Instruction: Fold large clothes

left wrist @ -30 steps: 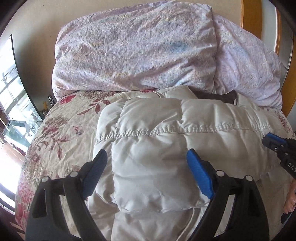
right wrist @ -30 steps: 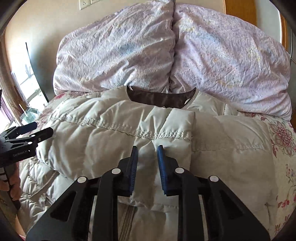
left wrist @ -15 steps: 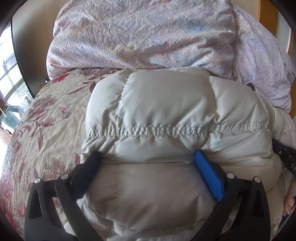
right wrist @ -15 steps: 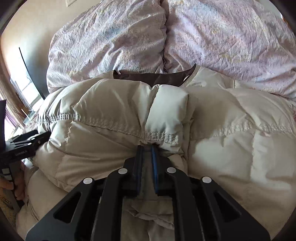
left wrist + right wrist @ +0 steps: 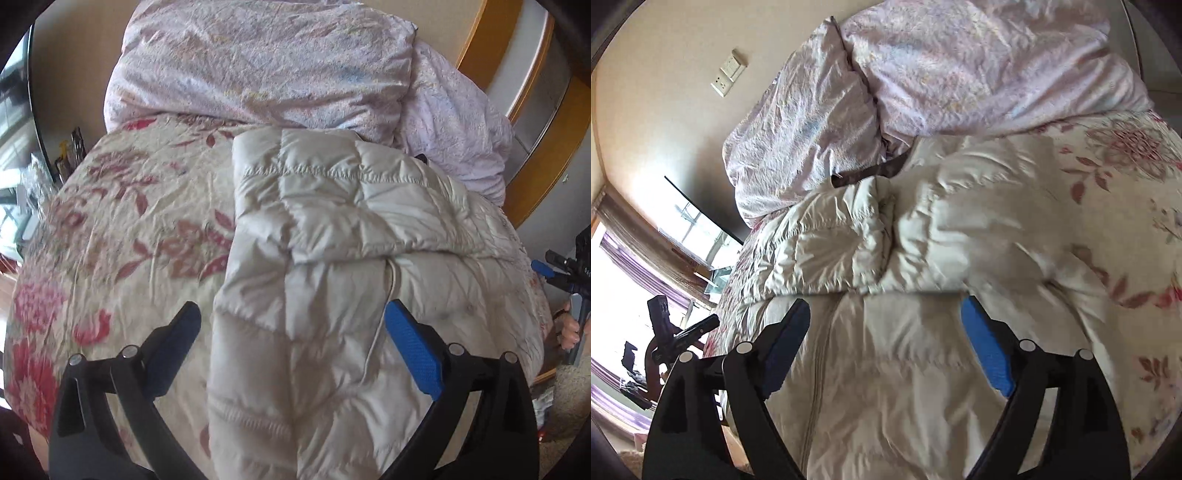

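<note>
The cream puffer jacket (image 5: pixel 332 277) is seen folded at frame centre on the floral bedspread (image 5: pixel 122 229); left gripper (image 5: pixel 291 332) is held wide, closing slightly; right gripper (image 5: pixel 886 332) is being opened (nothing gripped)

Floral bedspread (image 5: pixel 122 229), cream with red-pink blooms, creased, covers bed. Two crumpled lilac pillows (image 5: pixel 258 62) side by side, touching, at head against beige wall (image 5: pixel 665 92). White wall socket plate (image 5: pixel 728 72) left of pillows. Wooden frame (image 5: pixel 535 122) at right. Bright window (image 5: pixel 617 273) at left, purple curtain (image 5: pixel 613 247) beside it.
</note>
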`<action>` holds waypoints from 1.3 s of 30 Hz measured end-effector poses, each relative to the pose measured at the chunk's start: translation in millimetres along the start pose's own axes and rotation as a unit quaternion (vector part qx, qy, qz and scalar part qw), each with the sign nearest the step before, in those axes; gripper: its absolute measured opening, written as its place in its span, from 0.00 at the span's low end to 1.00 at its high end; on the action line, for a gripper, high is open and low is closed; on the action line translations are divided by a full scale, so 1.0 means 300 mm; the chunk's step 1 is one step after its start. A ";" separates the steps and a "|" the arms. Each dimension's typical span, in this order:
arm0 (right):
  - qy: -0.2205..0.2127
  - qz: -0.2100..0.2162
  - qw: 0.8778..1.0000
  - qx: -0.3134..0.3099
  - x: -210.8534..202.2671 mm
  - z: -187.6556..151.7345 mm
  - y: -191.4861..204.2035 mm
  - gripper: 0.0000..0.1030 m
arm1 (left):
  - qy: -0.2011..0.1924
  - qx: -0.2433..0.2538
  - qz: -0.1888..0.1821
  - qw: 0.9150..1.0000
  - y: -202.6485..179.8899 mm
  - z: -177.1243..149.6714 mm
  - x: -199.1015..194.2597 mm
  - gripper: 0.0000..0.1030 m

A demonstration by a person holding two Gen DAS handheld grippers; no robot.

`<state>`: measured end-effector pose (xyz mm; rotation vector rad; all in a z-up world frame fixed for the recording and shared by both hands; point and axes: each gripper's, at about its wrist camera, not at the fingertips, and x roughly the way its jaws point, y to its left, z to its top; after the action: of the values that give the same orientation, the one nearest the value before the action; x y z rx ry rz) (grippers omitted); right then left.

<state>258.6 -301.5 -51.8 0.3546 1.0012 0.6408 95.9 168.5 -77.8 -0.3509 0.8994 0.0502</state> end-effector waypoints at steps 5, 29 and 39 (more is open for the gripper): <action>0.030 -0.057 0.997 0.040 -0.181 -0.167 -0.181 0.84 | 0.030 -0.036 -0.011 0.999 0.100 -0.160 -0.074 0.87; 0.074 0.037 0.987 0.137 -0.251 -0.467 -0.437 0.68 | 0.071 -0.044 -0.070 0.994 0.043 -0.400 -0.106 0.90; 0.092 0.067 0.979 0.168 -0.237 -0.522 -0.468 0.63 | 0.084 -0.091 -0.116 0.986 0.077 -0.423 -0.102 0.73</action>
<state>143.1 -456.6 -161.3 0.6746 1.2749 0.6341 -23.8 153.0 -132.8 -0.6348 1.0173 -0.1143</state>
